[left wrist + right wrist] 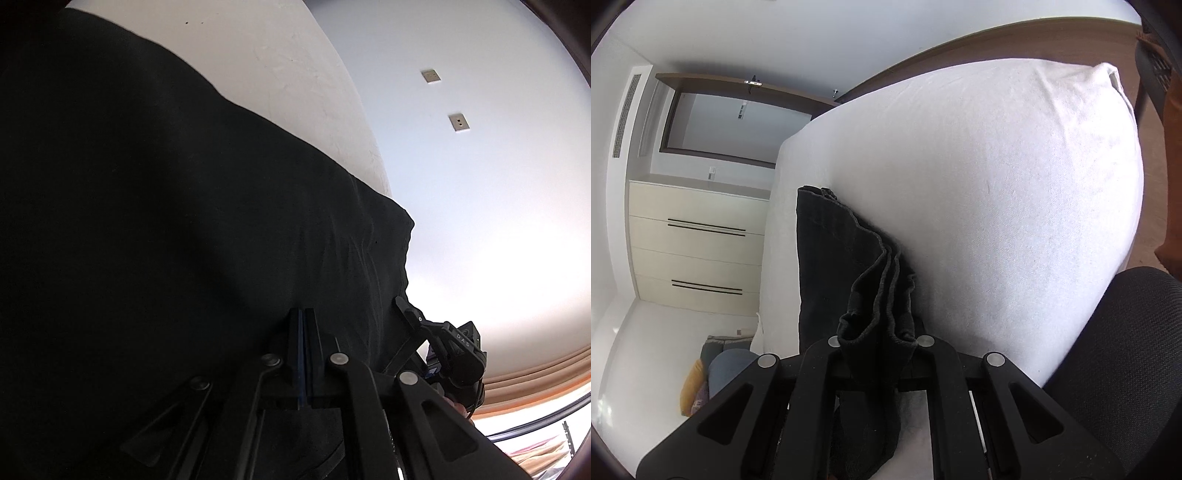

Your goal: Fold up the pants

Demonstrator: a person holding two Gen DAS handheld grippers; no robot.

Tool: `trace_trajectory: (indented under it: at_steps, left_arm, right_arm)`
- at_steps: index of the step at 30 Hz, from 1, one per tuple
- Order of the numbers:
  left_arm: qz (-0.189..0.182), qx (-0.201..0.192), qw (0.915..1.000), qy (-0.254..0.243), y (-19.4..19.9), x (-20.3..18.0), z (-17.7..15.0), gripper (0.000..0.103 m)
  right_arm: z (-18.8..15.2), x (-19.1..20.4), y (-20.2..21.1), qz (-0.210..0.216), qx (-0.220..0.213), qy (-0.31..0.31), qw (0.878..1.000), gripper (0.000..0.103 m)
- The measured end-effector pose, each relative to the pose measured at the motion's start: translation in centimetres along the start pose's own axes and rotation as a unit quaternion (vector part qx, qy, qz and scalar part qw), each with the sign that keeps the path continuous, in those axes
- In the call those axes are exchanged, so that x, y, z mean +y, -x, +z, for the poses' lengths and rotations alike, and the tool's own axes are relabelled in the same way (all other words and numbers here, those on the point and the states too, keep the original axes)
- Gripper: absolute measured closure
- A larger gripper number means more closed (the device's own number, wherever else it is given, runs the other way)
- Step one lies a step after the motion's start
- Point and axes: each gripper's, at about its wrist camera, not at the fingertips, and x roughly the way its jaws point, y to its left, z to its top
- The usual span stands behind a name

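Across the white bed (1015,203), the black pants (831,258) lie partly draped near its left edge, one end lifted, probably so the fabric can swing over into a fold. Both tools are clenched on cloth: the right gripper (877,341) pinches a bunched hem, and the left gripper (303,332) nips another edge, with bare sheet beyond offering landing room.

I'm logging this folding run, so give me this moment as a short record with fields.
garment: black pants, bunched in layers, hanging against the white bed sheet
right gripper: shut on the pants' gathered edge
left gripper: shut, fingers together against the dark fabric; whether cloth is pinched cannot be told
surface: white sheet
nearby: black mesh chair, drawer unit
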Motion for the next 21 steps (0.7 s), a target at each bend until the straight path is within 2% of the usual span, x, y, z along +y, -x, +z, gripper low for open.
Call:
trace_trajectory:
  at_steps: [4,6,8,9,11,12,13,14,16,18,20,21]
  left_arm:
    - [-0.004,0.0,1.0,0.003,0.0,0.2,0.0,0.098]
    - [-0.01,-0.001,0.9999,0.005,0.1,0.5,0.0,0.097]
    - [-0.015,-0.003,0.9999,0.006,0.2,0.7,0.0,0.097]
    - [-0.019,-0.004,0.9998,0.007,0.3,0.8,-0.1,0.097]
    - [-0.028,-0.006,0.9995,0.011,0.8,1.3,-0.1,0.098]
    - [-0.031,-0.009,0.9994,0.016,1.1,1.4,-0.2,0.098]
    - [-0.032,-0.011,0.9992,0.019,1.5,1.5,-0.2,0.098]
    - [-0.033,-0.015,0.9991,0.021,2.2,1.7,-0.4,0.098]
    - [-0.029,-0.022,0.9991,0.021,3.6,2.3,-0.9,0.099]
    - [-0.031,-0.036,0.9986,0.024,5.3,2.9,-1.3,0.096]
    - [-0.051,-0.054,0.9964,0.042,6.9,3.7,-1.6,0.078]
    - [-0.065,-0.064,0.9942,0.057,7.6,4.2,-1.7,0.072]
  right_arm:
    - [-0.4,2.7,0.5,-0.043,-0.016,0.045,0.998,0.096]
    - [-1.3,5.8,0.6,-0.066,-0.024,0.11,0.991,0.096]
    - [-3.5,10.5,0.3,-0.076,-0.017,0.217,0.973,0.096]
    - [-5.6,13.3,-0.1,-0.075,-0.003,0.287,0.955,0.096]
    - [-11.1,17.8,-1.1,-0.066,0.03,0.42,0.904,0.096]
    - [-13.4,18.9,-1.7,-0.06,0.046,0.457,0.886,0.096]
    - [-15.2,19.4,-2.4,-0.06,0.058,0.477,0.875,0.096]
    - [-16.2,19.4,-3.1,-0.067,0.064,0.486,0.869,0.096]
    - [-16.8,19.1,-4.2,-0.08,0.074,0.488,0.866,0.096]
    - [-17.0,18.9,-4.6,-0.086,0.08,0.494,0.862,0.096]
    - [-17.2,18.9,-4.9,-0.09,0.082,0.505,0.854,0.096]
    - [-17.6,18.9,-5.2,-0.094,0.084,0.512,0.85,0.096]
